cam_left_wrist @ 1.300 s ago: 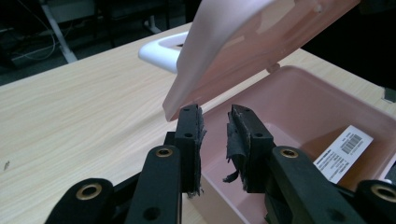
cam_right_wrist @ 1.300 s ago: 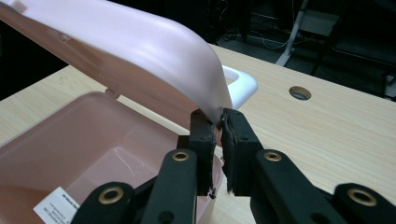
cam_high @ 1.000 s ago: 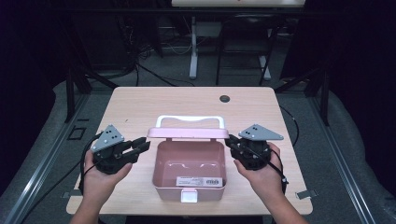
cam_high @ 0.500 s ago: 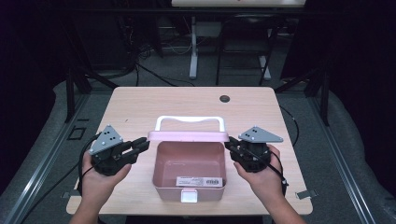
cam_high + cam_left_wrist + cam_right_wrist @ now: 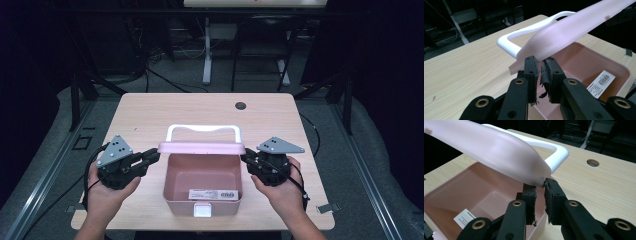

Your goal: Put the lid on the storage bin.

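On the near half of the wooden table (image 5: 150, 115) sits a pink box (image 5: 202, 192), its pink lid (image 5: 201, 148) lifted and standing half open above the back edge, with a white handle (image 5: 202, 129) pointing away from the person. The left gripper (image 5: 150, 159) meets the lid's left corner and the right gripper (image 5: 248, 161) its right corner.

From the left gripper view, the lid's corner (image 5: 524, 58) sits at the tips of nearly closed jaws, which have just been closing further; whether the pads truly pinch the edge is hard to tell. From the right gripper view, the lid's corner (image 5: 537, 178) rests on the tips of jaws standing slightly apart, which have just been opening a little, so the grip there looks loose or let go.

Judging by this, the lid stands midway between open and shut. What remains is to swing it fully one way and take both grippers off.

Inside, the box looks empty except for a white sticker (image 5: 213, 194) on the floor, bearing a barcode and small print too fine to read. A white latch (image 5: 202, 211) sits on the front wall. No brand can be made out.
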